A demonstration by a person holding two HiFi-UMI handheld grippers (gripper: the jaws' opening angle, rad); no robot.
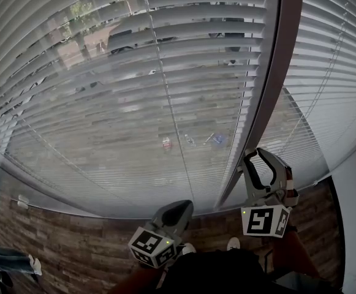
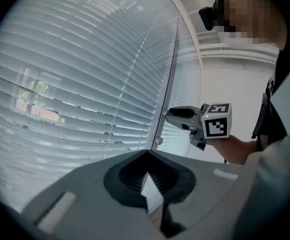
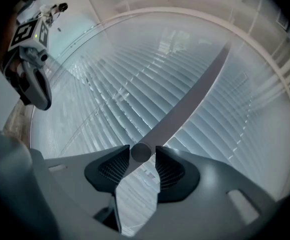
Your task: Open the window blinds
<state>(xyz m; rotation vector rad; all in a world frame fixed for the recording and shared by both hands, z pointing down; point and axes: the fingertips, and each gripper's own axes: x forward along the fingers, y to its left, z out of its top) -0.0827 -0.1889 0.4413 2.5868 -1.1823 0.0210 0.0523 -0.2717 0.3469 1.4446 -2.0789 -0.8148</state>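
Looking along right tongs [image 3: 141,152]: wand [image 3: 184,109] between, ungripped.

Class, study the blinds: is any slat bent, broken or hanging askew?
Nothing stands out. The slats run evenly parallel, none visibly bent or missing. Only the wand slants, sitting between the jaws of the right gripper.

Wand [image 3: 182,106] before the blinds [image 3: 95,84]

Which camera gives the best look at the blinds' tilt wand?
The right gripper view: the tilt wand runs across the frame, its round end between the right hand-held gripper's open jaws. The head view shows it as a dark bar beside that gripper; the left gripper view, a thin distant line.
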